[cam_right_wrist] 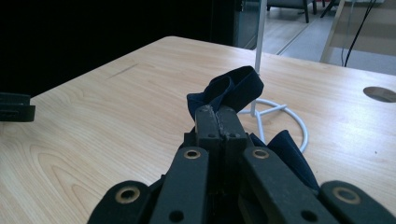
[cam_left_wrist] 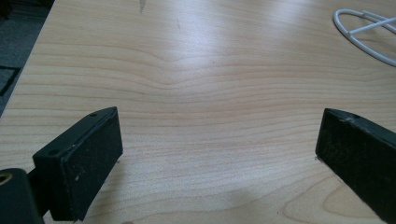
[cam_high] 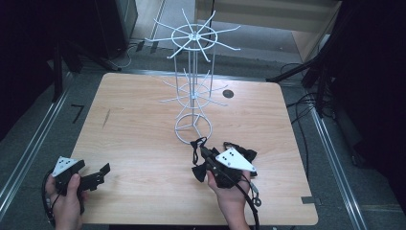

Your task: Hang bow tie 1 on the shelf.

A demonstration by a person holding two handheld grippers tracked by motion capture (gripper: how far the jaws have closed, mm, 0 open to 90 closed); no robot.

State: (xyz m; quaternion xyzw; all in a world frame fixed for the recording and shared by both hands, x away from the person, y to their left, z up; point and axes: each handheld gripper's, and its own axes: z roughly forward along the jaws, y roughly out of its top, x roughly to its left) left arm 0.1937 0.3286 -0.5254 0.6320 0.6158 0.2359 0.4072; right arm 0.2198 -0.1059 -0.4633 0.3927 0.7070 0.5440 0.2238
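From the high view, the right gripper (cam_high: pixel 203 152) lifts a dark bow tie (cam_high: pixel 197 171) just in front of the white wire rack (cam_high: pixel 192 91)'s ring base, near the table (cam_high: pixel 134 120)'s front edge; the left gripper (cam_high: pixel 98 175) rests at the front-left corner. In the left gripper view, its jaws stand wide apart over bare wood. In the right gripper view, the jaws are clamped together on the tie's navy fabric (cam_right_wrist: pixel 233 88).
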